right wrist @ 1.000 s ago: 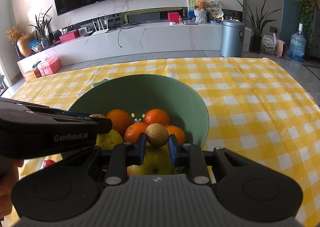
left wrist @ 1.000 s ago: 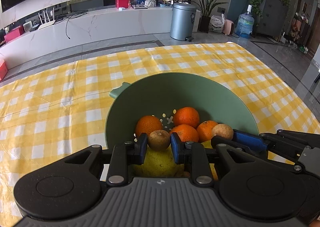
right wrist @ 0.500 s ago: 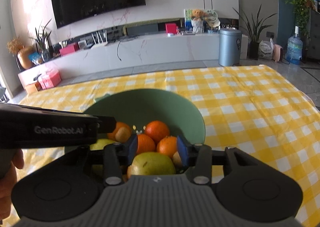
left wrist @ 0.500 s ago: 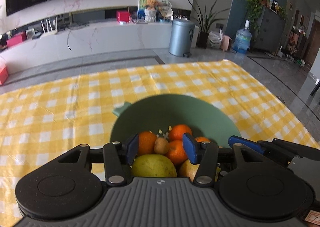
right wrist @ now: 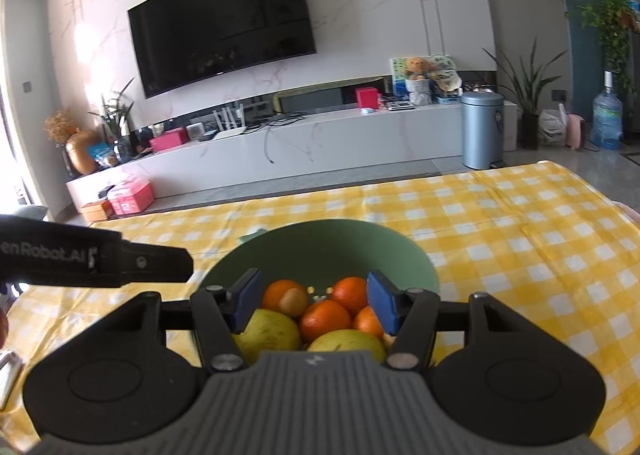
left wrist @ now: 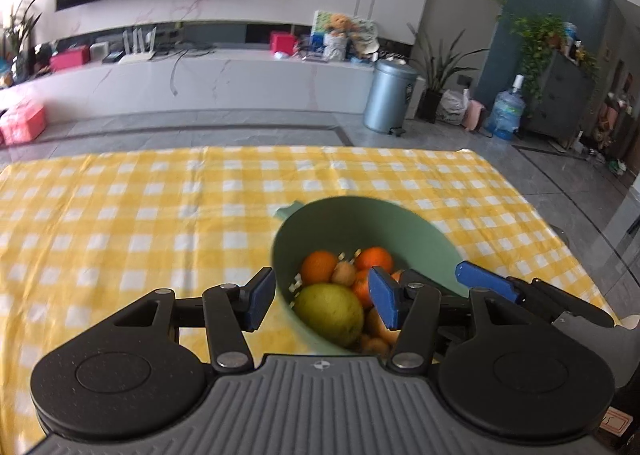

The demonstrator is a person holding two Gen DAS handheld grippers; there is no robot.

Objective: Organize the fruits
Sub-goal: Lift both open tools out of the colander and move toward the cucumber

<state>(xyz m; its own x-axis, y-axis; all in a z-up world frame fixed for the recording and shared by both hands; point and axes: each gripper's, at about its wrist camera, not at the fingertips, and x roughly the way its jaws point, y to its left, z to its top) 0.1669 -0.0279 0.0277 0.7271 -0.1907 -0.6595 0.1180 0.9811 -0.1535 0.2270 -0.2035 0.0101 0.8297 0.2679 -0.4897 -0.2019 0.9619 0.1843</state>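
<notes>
A green bowl is seen on the table, which is covered by a yellow checked cloth. Inside the bowl, several oranges are piled toward its far wall, two yellow-green pears lie at its near side, and a small brown fruit rests among the oranges.

The left claw is held above the bowl's near left rim; its jaws are opening, with nothing gripped between them. The right claw is held over the bowl's near edge; its jaws are likewise opening, and only the fruit lying below is seen through the gap. The left claw's black body is visible just left of the bowl in the right wrist view.
</notes>
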